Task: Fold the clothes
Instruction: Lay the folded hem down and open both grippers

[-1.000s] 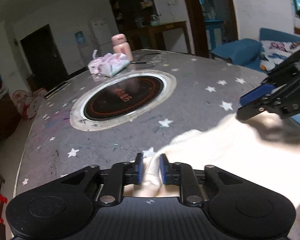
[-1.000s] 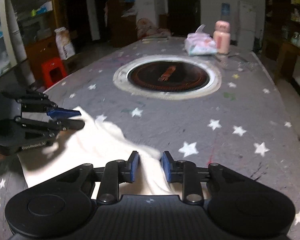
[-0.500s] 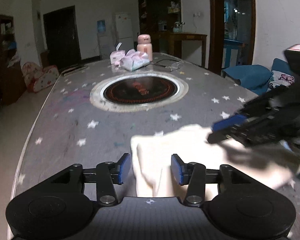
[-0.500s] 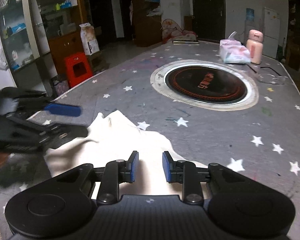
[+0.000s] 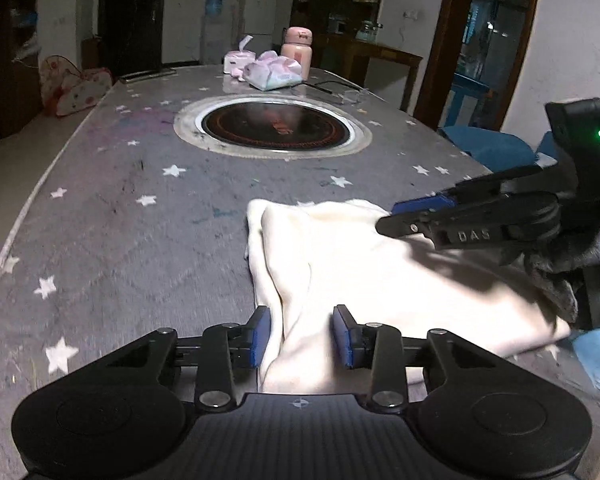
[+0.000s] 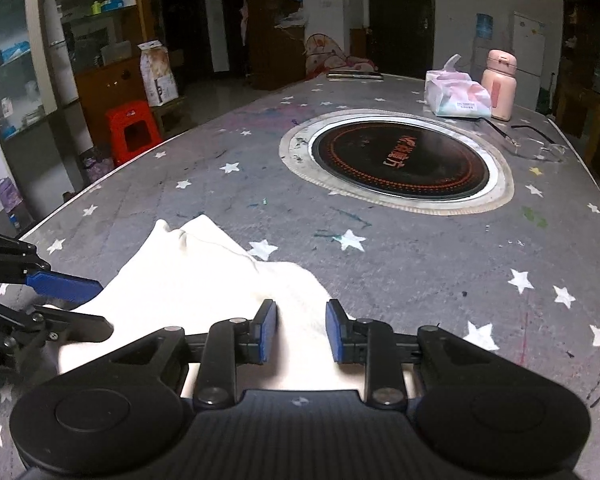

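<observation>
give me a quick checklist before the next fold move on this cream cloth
1. Left gripper open, cloth between its pads: ok.
2. Right gripper open over the cloth: ok.
3. Cream garment lying flat: not ok, ridges and a doubled edge on its far side.
4. Garment fully on the star-print table: cannot tell, near edge hidden.
5. Fold path clear of the tissue pack and pink bottle: ok, both stand beyond the induction cooktop.

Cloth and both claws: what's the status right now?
Left gripper open. Right gripper open. Cloth flat on table, between both. Nothing in the way.
</observation>
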The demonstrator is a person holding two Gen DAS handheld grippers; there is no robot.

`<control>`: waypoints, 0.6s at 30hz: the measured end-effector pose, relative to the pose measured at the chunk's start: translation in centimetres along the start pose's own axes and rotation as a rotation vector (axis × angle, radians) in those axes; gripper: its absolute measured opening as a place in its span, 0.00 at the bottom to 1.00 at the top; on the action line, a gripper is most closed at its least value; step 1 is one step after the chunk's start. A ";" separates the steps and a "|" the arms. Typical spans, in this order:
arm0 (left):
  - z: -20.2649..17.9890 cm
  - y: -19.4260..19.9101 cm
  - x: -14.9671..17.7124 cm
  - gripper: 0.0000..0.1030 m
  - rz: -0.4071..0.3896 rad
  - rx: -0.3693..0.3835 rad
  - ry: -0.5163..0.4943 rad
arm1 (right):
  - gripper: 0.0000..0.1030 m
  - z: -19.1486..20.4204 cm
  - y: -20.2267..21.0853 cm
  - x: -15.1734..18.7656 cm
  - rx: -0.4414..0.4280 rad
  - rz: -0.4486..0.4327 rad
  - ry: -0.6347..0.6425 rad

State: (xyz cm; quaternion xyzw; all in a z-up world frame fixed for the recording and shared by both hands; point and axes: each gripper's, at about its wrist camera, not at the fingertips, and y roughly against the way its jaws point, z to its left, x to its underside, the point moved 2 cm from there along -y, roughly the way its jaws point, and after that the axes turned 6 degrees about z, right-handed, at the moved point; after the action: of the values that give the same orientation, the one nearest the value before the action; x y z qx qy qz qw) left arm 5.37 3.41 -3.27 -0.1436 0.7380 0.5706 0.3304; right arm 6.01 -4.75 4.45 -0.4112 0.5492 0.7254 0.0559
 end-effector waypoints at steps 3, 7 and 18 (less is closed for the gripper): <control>-0.4 1.0 1.1 0.36 0.016 0.030 -0.012 | 0.25 0.5 0.4 0.4 -0.018 0.005 0.016; -1.3 2.9 3.4 0.36 0.034 0.067 -0.039 | 0.26 2.0 1.5 1.8 -0.050 0.012 0.041; -1.3 6.9 2.1 0.35 -0.068 0.042 -0.042 | 0.25 3.6 4.0 2.8 -0.059 -0.033 0.004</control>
State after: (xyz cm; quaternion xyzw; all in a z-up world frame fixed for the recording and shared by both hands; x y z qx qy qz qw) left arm -0.66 4.66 0.64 -0.1494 0.7374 0.5463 0.3681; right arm 0.12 -4.36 5.87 -0.4231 0.5206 0.7396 0.0546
